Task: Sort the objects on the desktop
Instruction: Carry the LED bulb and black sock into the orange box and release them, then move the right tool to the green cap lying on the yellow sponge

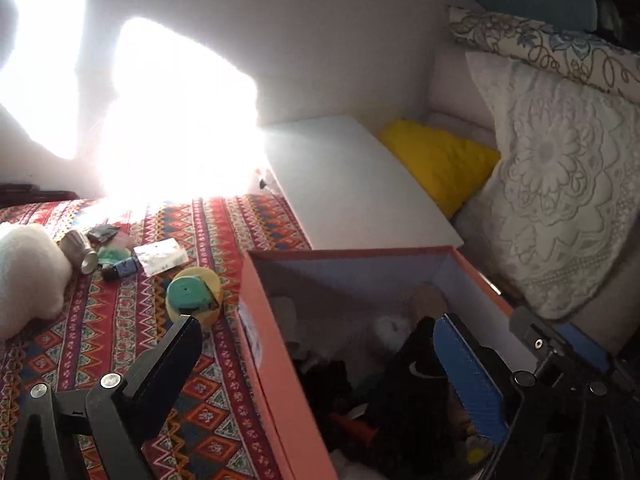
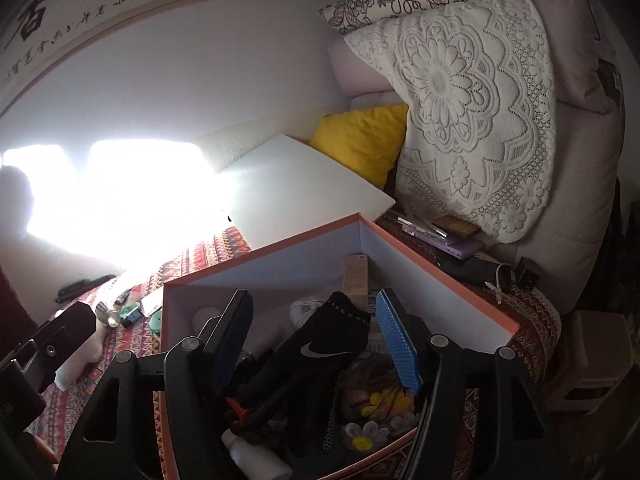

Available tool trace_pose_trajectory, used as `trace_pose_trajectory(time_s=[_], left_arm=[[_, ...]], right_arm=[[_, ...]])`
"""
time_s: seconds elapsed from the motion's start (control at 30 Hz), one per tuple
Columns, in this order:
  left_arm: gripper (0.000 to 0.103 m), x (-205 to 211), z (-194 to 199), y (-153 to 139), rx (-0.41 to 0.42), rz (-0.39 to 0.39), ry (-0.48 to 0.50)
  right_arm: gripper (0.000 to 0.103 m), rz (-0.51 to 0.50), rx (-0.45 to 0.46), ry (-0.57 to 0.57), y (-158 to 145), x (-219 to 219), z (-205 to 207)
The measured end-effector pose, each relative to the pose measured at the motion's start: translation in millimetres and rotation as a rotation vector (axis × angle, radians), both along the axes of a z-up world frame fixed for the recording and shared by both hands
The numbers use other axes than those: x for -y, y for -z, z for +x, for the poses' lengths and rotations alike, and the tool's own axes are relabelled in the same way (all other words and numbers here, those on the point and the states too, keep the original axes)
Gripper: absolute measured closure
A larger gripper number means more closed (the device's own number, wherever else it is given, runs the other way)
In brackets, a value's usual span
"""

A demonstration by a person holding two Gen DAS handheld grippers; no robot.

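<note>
An orange box (image 1: 280,360) with white inner walls stands on the patterned cloth and holds a black Nike glove (image 2: 316,352), a flowered item (image 2: 376,404), a white bottle (image 2: 256,460) and other things. My left gripper (image 1: 320,336) is open and empty, straddling the box's left wall. My right gripper (image 2: 316,312) is open above the box (image 2: 440,280), with the glove lying below between its fingers. On the cloth lie a green-and-yellow round toy (image 1: 194,294), a metal cup (image 1: 80,252), a small blue bottle (image 1: 122,268), a clear packet (image 1: 162,256) and a white plush (image 1: 28,276).
A white board (image 1: 352,184) lies behind the box. A yellow cushion (image 1: 440,164) and a lace-covered pillow (image 1: 568,184) sit to the right. A purple case, black power bank and charger (image 2: 472,268) lie right of the box. Strong glare hides the far left cloth.
</note>
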State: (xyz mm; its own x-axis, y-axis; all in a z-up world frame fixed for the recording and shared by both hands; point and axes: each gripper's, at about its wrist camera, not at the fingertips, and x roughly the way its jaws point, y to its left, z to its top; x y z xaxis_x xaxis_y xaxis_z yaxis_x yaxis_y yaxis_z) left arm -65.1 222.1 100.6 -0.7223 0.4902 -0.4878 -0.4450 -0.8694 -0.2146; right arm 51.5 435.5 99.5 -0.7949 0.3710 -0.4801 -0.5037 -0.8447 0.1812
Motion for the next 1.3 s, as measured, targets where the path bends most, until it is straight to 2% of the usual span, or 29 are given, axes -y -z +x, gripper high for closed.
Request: trace_pose_trajectory(time_s=[0.27, 0.47, 0.6, 0.77, 1.0, 1.1, 1.3], left_arm=[[0.006, 62.2, -4.6, 37.3, 0.049, -0.064, -0.088], [0.006, 132.7, -14.3, 61.4, 0.088, -0.103, -0.182], [0.006, 183.1, -21.9, 77.4, 0.102, -0.168, -0.254], [0.006, 244.3, -35.3, 86.4, 0.111, -0.179, -0.351], [0.006, 292.6, -59.7, 111.9, 0.186, -0.159, -0.424], [0.006, 300.9, -66.1, 118.9, 0.216, -0.146, -0.428], [0.006, 306.3, -74.0, 124.6, 0.246, -0.148, -0.433]], right_arm=[[0.036, 0.059, 0.021, -0.103, -0.1, 55.8, -26.8], [0.036, 0.1, 0.061, -0.204, 9.2, 111.7, -55.7], [0.036, 0.11, 0.094, -0.275, 19.3, 151.1, -75.9], [0.036, 0.123, 0.135, -0.363, 32.0, 200.2, -101.2], [0.035, 0.009, 0.265, -0.466, 75.0, 237.6, -169.5], [0.029, -0.006, 0.324, -0.442, 95.2, 238.8, -212.4], [0.025, 0.009, 0.376, -0.372, 123.7, 226.8, -300.9]])
